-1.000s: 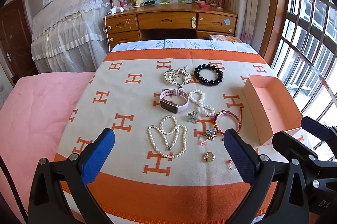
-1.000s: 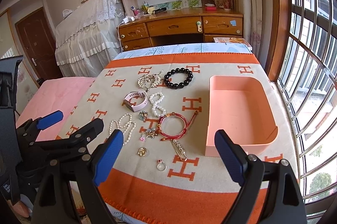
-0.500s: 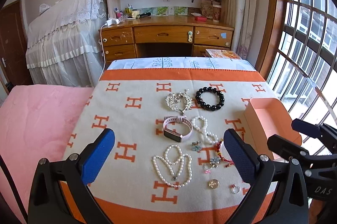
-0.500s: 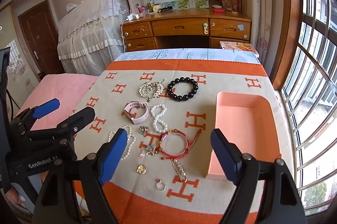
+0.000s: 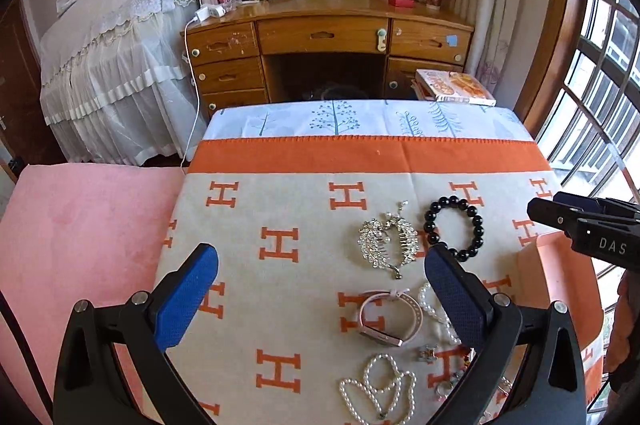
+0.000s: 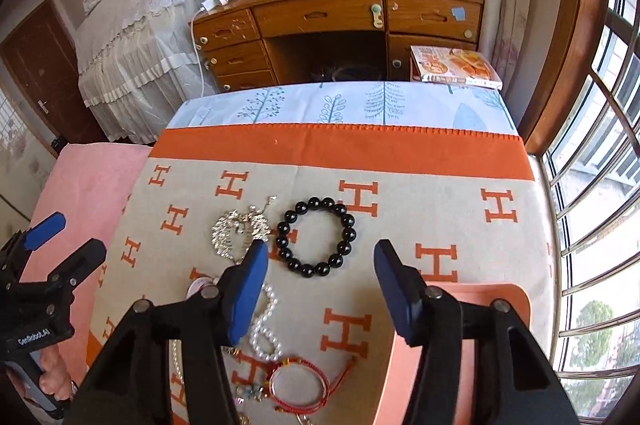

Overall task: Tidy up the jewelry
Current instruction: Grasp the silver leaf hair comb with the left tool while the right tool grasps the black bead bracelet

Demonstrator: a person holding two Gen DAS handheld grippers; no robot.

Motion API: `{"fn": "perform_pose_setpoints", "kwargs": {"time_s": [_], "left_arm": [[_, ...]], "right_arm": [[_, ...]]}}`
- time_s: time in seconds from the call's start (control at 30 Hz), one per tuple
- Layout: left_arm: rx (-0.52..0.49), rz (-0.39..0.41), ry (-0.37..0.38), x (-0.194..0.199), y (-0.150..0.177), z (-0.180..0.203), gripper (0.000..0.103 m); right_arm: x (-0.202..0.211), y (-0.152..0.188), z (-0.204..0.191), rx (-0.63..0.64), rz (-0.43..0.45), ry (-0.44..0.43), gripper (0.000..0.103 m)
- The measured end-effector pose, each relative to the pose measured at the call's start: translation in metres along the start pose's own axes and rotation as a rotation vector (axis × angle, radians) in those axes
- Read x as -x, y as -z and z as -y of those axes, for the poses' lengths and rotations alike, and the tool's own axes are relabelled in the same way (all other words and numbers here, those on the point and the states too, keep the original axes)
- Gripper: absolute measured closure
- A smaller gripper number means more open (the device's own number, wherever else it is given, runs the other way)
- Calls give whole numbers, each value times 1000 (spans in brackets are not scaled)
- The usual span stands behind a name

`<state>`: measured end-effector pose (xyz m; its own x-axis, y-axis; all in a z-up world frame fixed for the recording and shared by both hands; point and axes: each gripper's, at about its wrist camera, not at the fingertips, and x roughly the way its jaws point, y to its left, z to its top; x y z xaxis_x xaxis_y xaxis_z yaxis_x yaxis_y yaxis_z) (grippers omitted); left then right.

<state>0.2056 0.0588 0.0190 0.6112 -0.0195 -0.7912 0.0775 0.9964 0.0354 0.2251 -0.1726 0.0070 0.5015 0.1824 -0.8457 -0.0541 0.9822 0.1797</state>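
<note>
From the left wrist, my left gripper (image 5: 320,289) hangs spread wide and empty above the orange-and-cream blanket (image 5: 304,209); the pink watch (image 5: 390,319) lies just inside its right finger, the silver brooch (image 5: 386,243) beyond the watch, and the black bead bracelet (image 5: 454,229) beside the brooch. From the right wrist, my right gripper (image 6: 320,289) is also spread and empty, with the black bead bracelet (image 6: 316,237) lying between and just beyond its fingertips, and the pink tray (image 6: 500,295) to the bracelet's right. Compared with a second ago, both grippers have moved forward: the bracelet and brooch sit closer, and the nearer rings have slipped out of view.
</note>
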Motion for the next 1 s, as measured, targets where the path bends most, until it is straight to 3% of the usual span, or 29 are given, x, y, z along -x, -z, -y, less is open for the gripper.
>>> {"fn": "perform_pose_setpoints", "kwargs": {"time_s": [0.2,0.33,0.6,0.77,1.0], "left_arm": [[15,-163,43,-81,-7,7,1],[38,-238,70,-117,-3,10,1],[52,-279,80,-146,0,15,2],[47,-315,88,-160,1,22,11],[66,-363,102,-172,0,25,35]], "right_arm": [[-77,-19,24,-100,-171,9,59],[-108,-19,30,-113,-225,46,59],[-127,-15,27,-73,-254,58,59],[-128,-16,22,-40,-252,90,65],[-127,-15,22,-33,-258,71,88]]}}
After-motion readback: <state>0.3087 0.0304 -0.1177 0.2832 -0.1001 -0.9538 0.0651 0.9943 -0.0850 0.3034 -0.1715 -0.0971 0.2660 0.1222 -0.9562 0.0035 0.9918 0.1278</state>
